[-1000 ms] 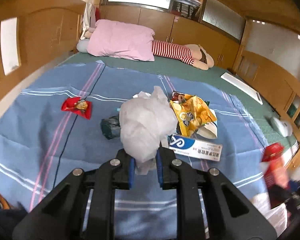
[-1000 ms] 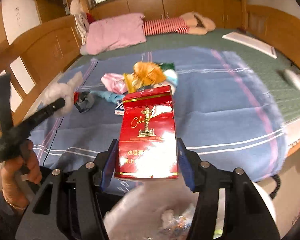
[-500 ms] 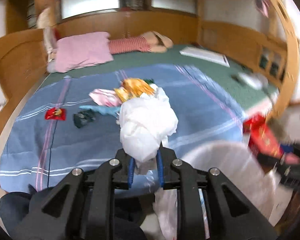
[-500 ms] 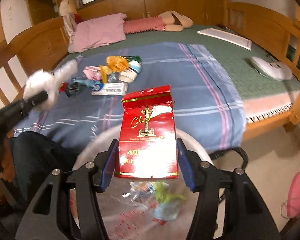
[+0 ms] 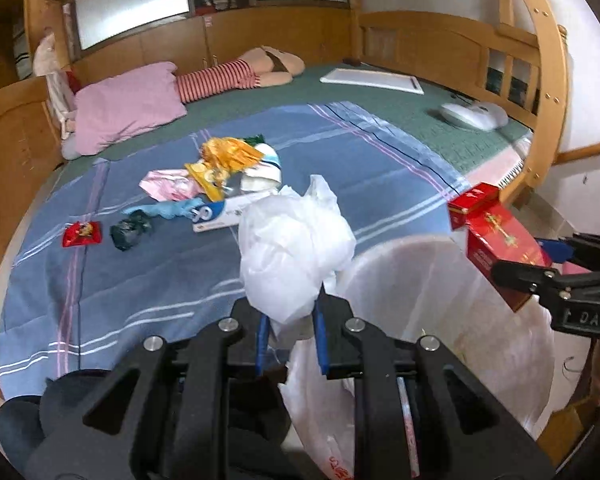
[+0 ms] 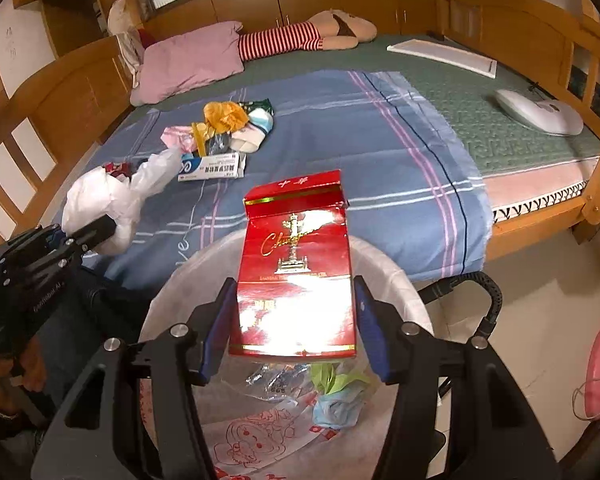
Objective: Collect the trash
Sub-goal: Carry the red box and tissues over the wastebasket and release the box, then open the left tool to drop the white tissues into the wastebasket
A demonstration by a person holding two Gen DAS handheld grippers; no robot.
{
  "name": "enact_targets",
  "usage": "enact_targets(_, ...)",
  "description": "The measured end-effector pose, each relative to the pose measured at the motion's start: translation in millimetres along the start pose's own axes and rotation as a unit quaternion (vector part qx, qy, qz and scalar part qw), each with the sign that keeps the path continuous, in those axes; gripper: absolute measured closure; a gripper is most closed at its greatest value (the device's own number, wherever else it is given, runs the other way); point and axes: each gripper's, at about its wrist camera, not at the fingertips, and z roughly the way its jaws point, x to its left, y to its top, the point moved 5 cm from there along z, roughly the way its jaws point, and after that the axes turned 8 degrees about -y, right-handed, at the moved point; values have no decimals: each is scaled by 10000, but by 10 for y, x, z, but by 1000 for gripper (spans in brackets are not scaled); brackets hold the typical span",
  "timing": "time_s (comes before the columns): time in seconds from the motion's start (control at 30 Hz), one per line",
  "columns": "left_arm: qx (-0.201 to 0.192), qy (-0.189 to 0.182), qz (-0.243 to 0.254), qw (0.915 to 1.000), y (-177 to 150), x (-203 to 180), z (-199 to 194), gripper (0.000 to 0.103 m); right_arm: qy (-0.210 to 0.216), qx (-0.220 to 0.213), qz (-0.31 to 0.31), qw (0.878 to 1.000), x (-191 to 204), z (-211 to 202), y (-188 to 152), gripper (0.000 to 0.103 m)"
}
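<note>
Hiding bin contents (image 6: 300, 384), red carton (image 6: 296, 280), glare-washed print

The red carton (image 6: 294, 276) was glossy card, the white bag (image 5: 296, 248) crinkled thin plastic, the blanket (image 6: 340, 136) matt woven cloth, the bedframe (image 6: 72, 92) varnished wood.

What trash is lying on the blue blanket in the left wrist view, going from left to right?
Red wrapper → dark crumpled bag → light blue scrap → pink wrapper → yellow snack bag → white cup.
</note>
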Motion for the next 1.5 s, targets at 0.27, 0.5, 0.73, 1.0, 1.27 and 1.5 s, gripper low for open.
enact_targets(0.27,138,-121,-25,9998,-49,-33,69,84,119,771,-243,9967,98,358,-378,45)
enact_targets(0.5,284,-196,42,9994,-102,-97,139,84,126,538,284,9981,-80,288,-280,23)
enact_targets(0.73,591,-875,1029,9891,-274,-551,236,83,-155,-167,1504,9884,-632,26,-92,23)
enact_targets(1.0,904,-1167,2122,9660,-560,-989,373,69,-312,-296,1932,9802,-869,-6,-76,22)
enact_targets(1.27,691,-536,1960,9767,-485,-792,404,17,-248,-144,1640,9860,-675,127,-97,22)
enact_targets(1.5,172,348,694,9968,-110,209,237,17,-165,-79,1540,9879,-541,202,-50,22)
